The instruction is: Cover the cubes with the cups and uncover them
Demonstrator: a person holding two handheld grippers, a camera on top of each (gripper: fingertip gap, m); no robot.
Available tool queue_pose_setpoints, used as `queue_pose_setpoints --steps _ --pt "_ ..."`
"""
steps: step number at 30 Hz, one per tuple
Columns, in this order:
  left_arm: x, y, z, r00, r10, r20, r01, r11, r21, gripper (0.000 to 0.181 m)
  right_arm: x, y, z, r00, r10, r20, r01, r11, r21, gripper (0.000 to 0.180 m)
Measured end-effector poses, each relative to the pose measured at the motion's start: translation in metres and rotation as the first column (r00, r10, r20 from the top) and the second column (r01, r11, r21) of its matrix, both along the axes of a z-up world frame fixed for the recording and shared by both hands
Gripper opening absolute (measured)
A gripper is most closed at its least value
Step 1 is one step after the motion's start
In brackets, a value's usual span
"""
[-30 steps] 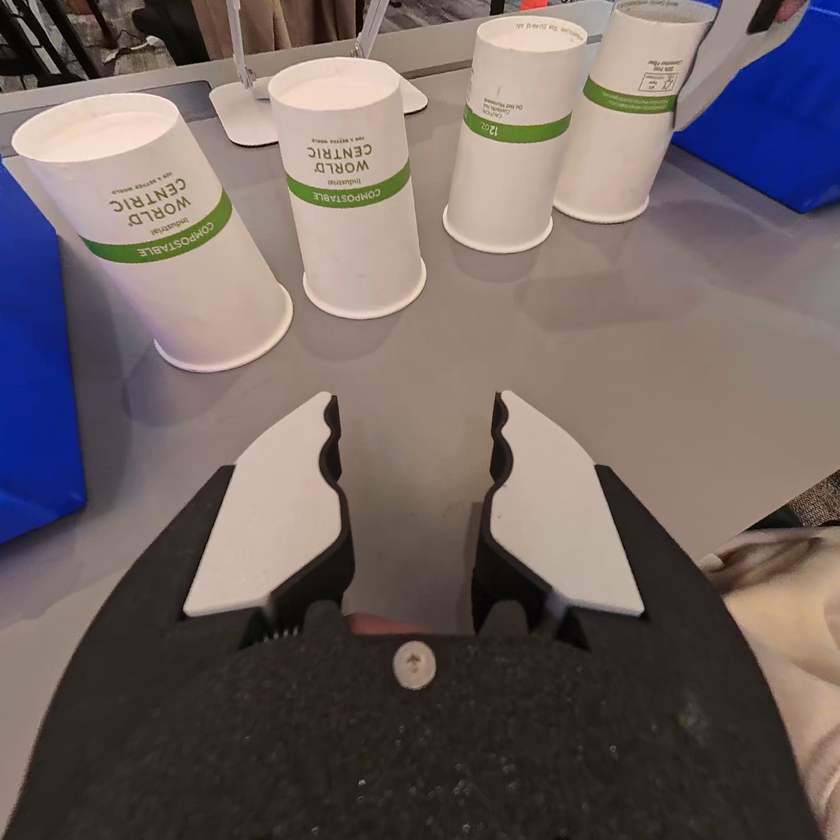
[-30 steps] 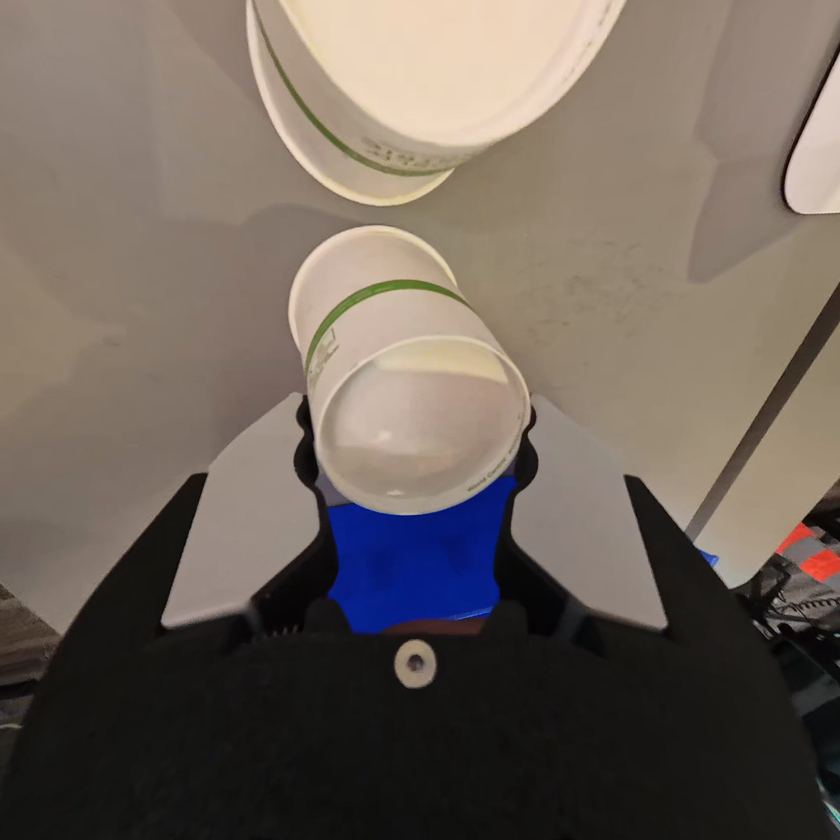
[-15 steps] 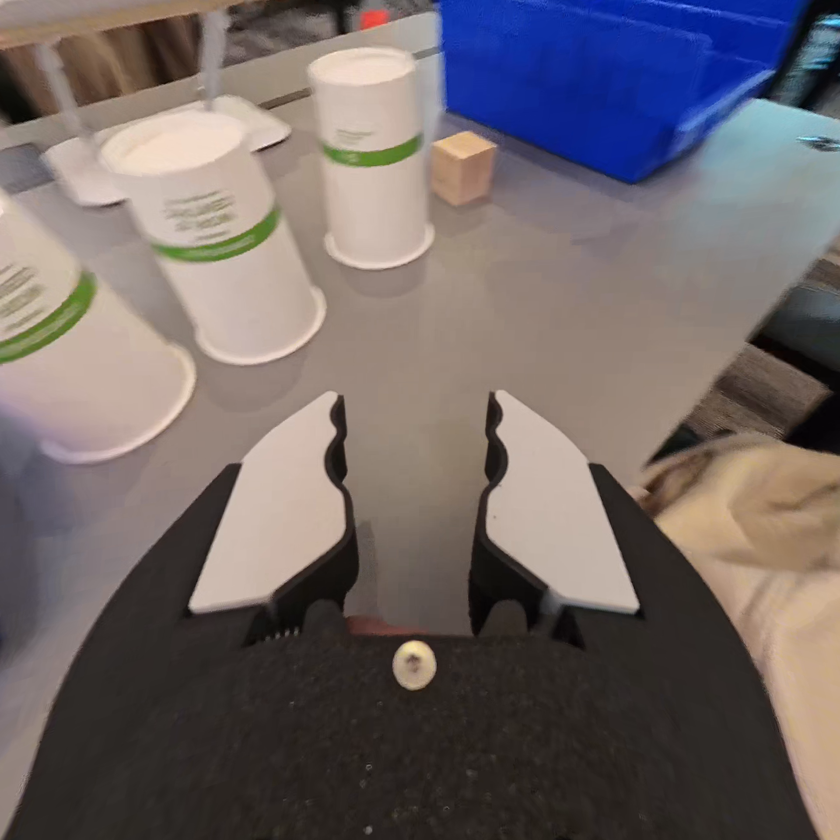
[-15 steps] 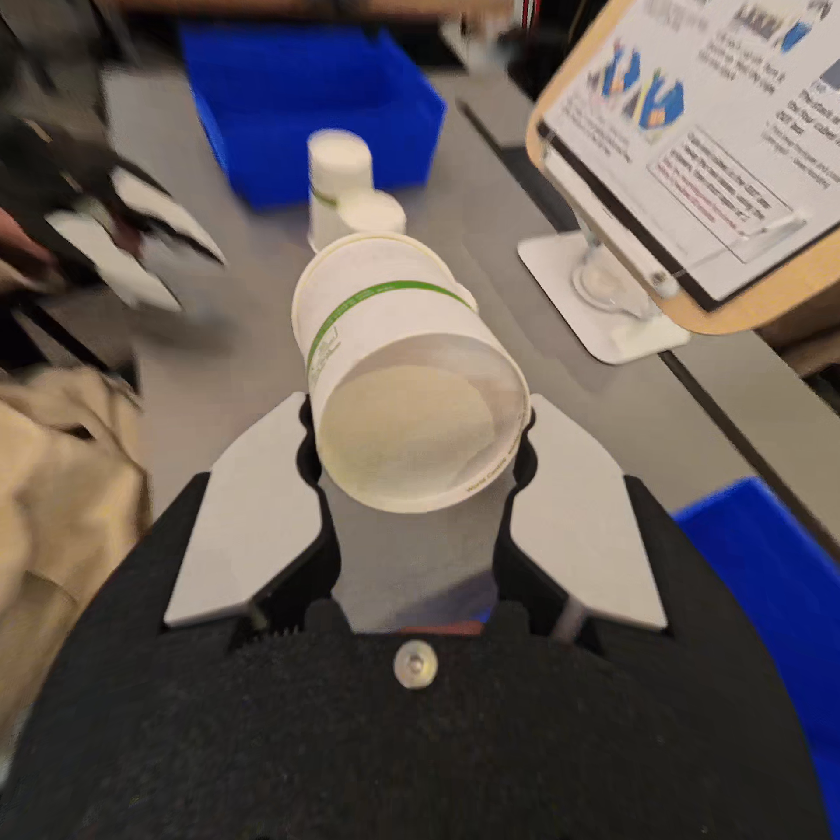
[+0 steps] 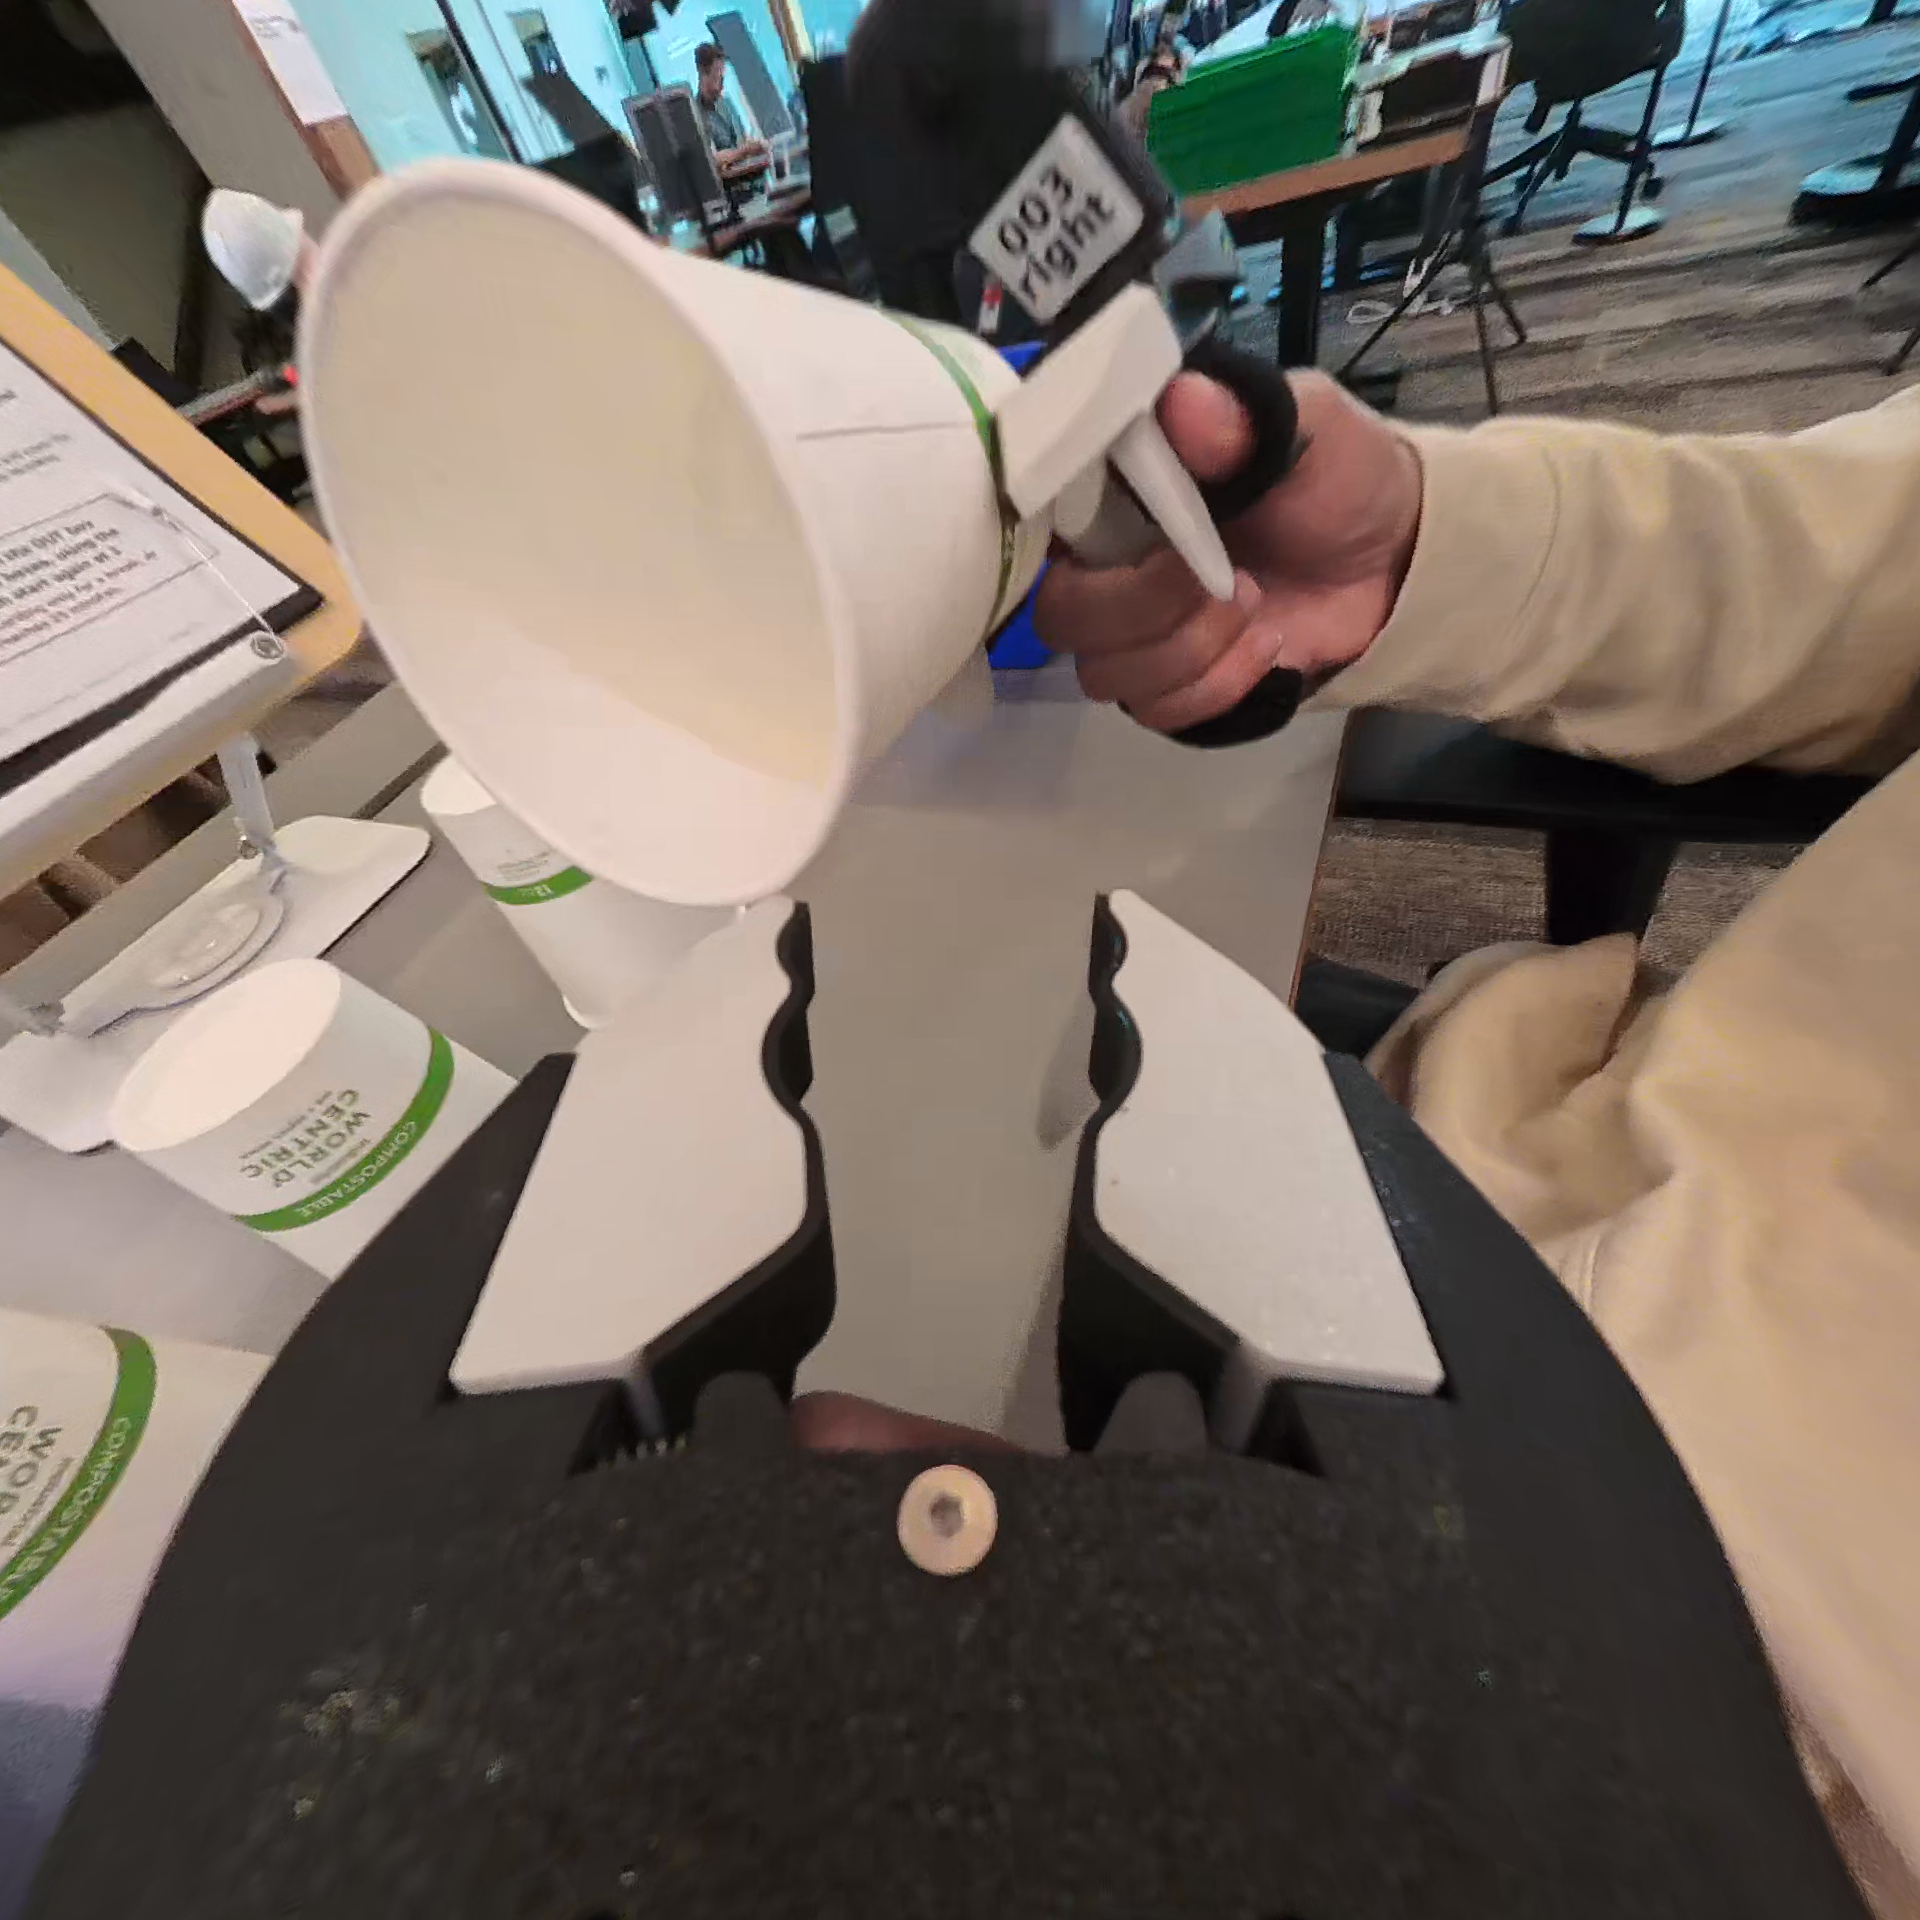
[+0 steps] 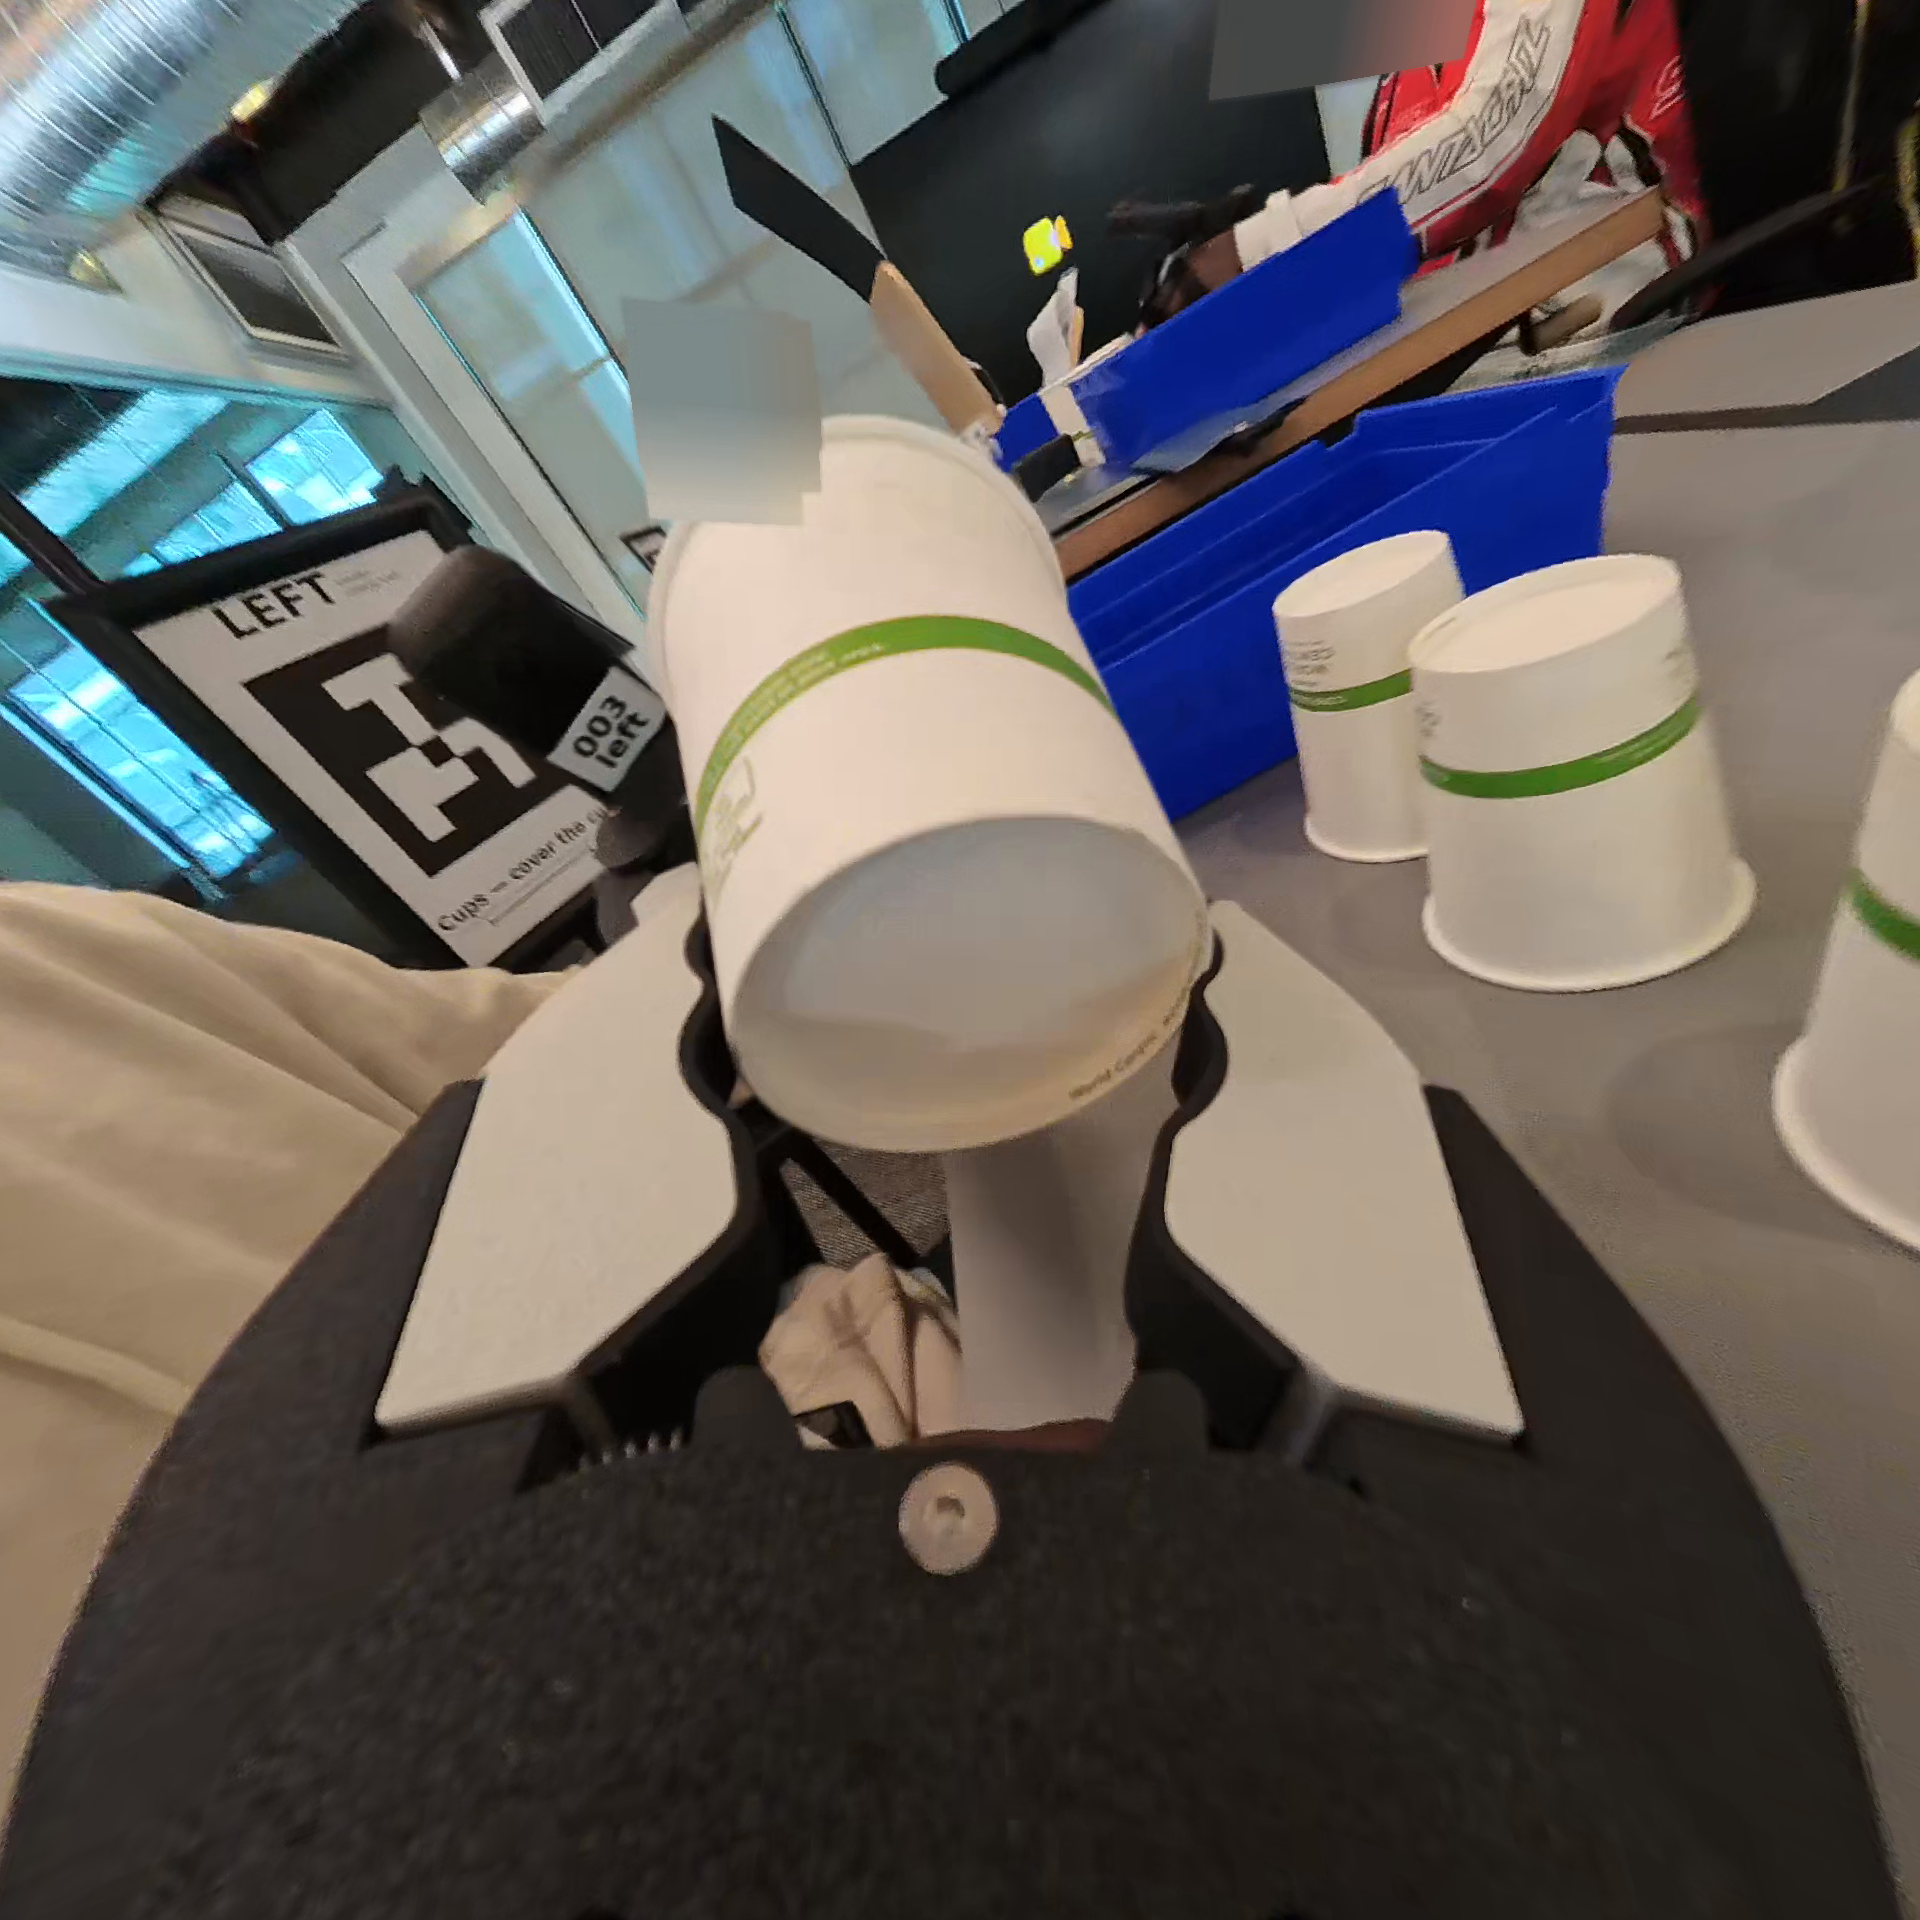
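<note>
R gripper [image 6: 951,997] pinched one lifted cup [image 6: 914,790] near its base, held on its side in the air w/ the mouth facing away; L gripper [image 5: 945,997] was spread, holding nothing. By my read, uncovering had only started: one cup off, other cups [image 6: 1558,790] at 2 o'clock upside down on the grey table [image 6: 1558,1143]. No cubes visible, prob. under those. L view alone showed the lifted cup's hollow, empty inside [image 5: 582,540] at 11 o'clock; R view alone showed the blue bin [image 6: 1351,540].

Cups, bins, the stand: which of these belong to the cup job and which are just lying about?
Job:
- held cup, in the right gripper
- upside-down cups
- left gripper, empty

Lying about:
- blue bin
- instruction stand
</note>
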State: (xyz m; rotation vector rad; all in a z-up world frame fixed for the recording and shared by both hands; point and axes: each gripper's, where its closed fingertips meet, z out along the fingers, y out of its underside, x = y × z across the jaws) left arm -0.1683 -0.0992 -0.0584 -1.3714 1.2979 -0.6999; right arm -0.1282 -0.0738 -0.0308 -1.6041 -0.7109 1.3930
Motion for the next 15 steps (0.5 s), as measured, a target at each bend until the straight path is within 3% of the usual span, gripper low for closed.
queue_pose_setpoints --steps 1,13,15 --pt "-0.002 -0.001 0.002 1.0 -0.015 0.008 0.015 1.0 -0.005 0.05 -0.001 -0.001 -0.001 1.0 0.007 -0.012 -0.007 1.0 -0.011 0.084" --pt "-0.008 0.006 0.001 0.999 -0.027 -0.027 0.027 1.0 0.001 0.055 -0.013 -0.006 -0.011 0.998 0.051 -0.026 -0.053 0.995 -0.08 0.084" --pt "-0.004 0.007 0.001 0.999 -0.04 -0.029 0.04 0.999 0.003 0.038 -0.021 -0.006 -0.019 0.998 0.069 -0.001 -0.069 0.994 -0.09 0.084"
